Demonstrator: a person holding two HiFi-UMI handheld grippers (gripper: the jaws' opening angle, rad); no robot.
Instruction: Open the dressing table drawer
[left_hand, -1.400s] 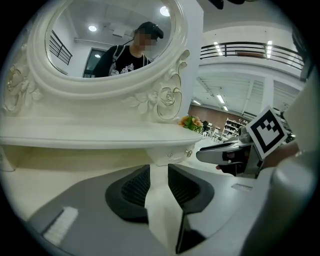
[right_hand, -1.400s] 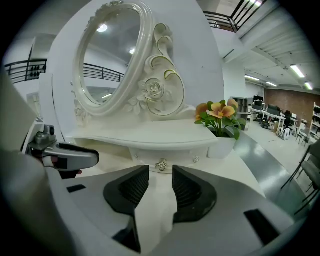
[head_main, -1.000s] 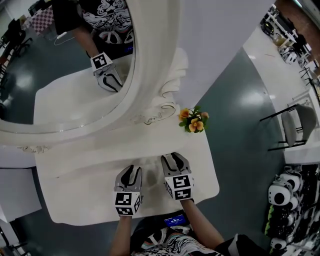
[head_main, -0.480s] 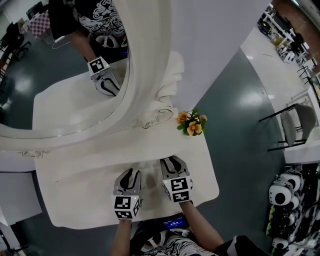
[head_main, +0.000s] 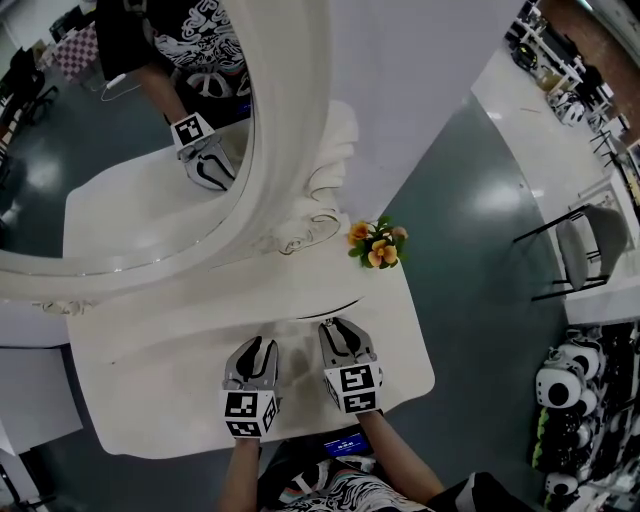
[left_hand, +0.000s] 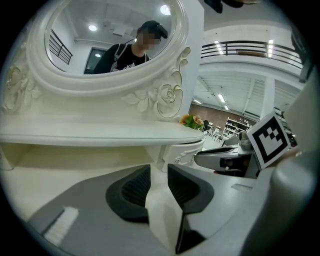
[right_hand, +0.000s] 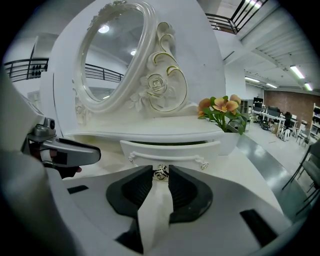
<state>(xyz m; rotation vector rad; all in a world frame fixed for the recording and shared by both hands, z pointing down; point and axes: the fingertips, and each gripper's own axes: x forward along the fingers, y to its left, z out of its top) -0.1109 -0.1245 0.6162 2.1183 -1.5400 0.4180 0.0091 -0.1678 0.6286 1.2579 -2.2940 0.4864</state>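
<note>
The white dressing table's small drawer (right_hand: 170, 149) sits under the mirror shelf, pulled out a little, with a dark slit (head_main: 340, 305) showing above its front. My right gripper (right_hand: 160, 175) is shut on the drawer's small metal knob (right_hand: 160, 172), which sits between the jaw tips. In the head view the right gripper (head_main: 338, 330) points at the drawer front. My left gripper (head_main: 258, 350) rests just to its left over the tabletop (head_main: 150, 350), jaws a narrow gap apart with nothing between them (left_hand: 158, 172).
A large oval mirror (head_main: 120, 130) in a carved white frame rises behind the drawer and reflects a gripper. A pot of orange flowers (head_main: 376, 243) stands at the table's right back corner. Grey floor and a chair (head_main: 590, 250) lie to the right.
My right gripper has closed on the knob and drawn back slightly toward the table's near edge. A dark slit has appeared above the drawer front. The left gripper stayed put.
</note>
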